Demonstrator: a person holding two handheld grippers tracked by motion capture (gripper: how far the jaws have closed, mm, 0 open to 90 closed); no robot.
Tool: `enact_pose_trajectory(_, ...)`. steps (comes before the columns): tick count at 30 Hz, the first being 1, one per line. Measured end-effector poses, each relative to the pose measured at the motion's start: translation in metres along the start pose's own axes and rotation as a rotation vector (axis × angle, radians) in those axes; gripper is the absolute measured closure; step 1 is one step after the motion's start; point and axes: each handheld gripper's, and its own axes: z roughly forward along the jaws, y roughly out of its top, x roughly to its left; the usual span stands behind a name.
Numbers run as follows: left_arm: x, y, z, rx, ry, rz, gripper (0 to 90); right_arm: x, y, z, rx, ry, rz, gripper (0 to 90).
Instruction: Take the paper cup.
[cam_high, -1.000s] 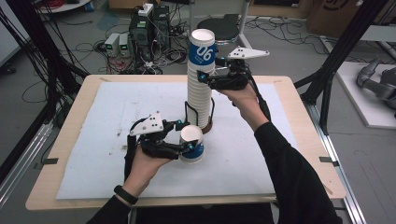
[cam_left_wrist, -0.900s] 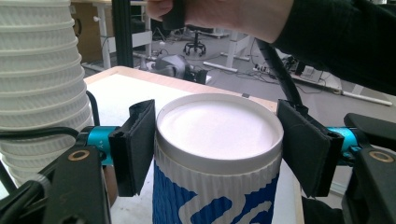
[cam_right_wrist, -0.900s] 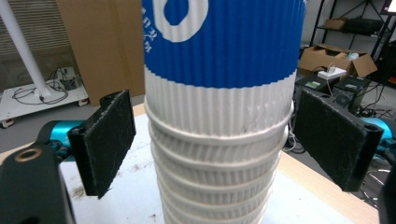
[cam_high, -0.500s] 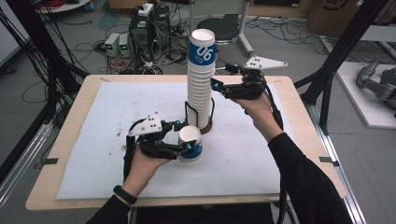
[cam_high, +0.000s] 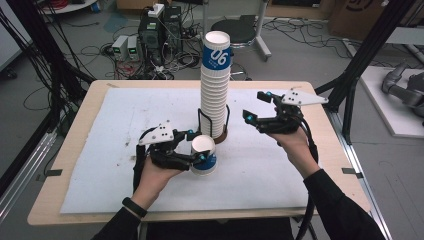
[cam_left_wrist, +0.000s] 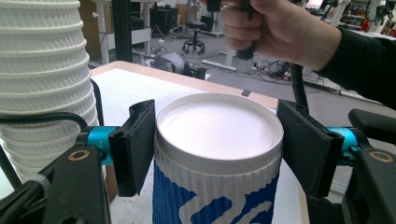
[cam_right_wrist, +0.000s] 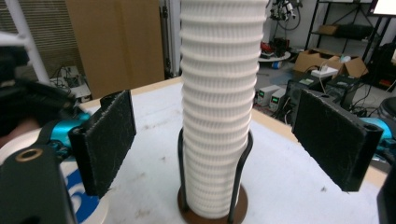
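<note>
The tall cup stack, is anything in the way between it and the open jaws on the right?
No. The right gripper stands open, apart from the cup stack, with nothing visible between. The left gripper grips a single cup off to the side.

One tall stack of white ribbed paper cups (cam_high: 215, 90), too many to count, in one black wire holder (cam_high: 213, 131). One loose blue-and-white cup (cam_high: 204, 156). Two handheld grippers: left gripper (cam_high: 195, 146), right gripper (cam_high: 254, 105). One table (cam_high: 85, 127).
</note>
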Motion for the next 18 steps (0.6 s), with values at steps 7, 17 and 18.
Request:
enact_pose_trajectory(7, 0.002, -0.003, 0.002, 0.002, -0.002, -0.005, 31.0, 0.007, -0.031, -0.02, -0.006, -0.016, 0.008, 14.0)
enact_pose_trajectory(17, 0.006, -0.009, 0.002, -0.01, -0.01, 0.001, 30.9, 0.008, -0.062, -0.039, 0.004, -0.028, 0.067, 14.0)
enact_pose_trajectory(18, 0.007, -0.01, 0.003, -0.01, -0.008, -0.001, 30.9, 0.01, -0.062, -0.04, 0.004, -0.021, 0.062, 14.0)
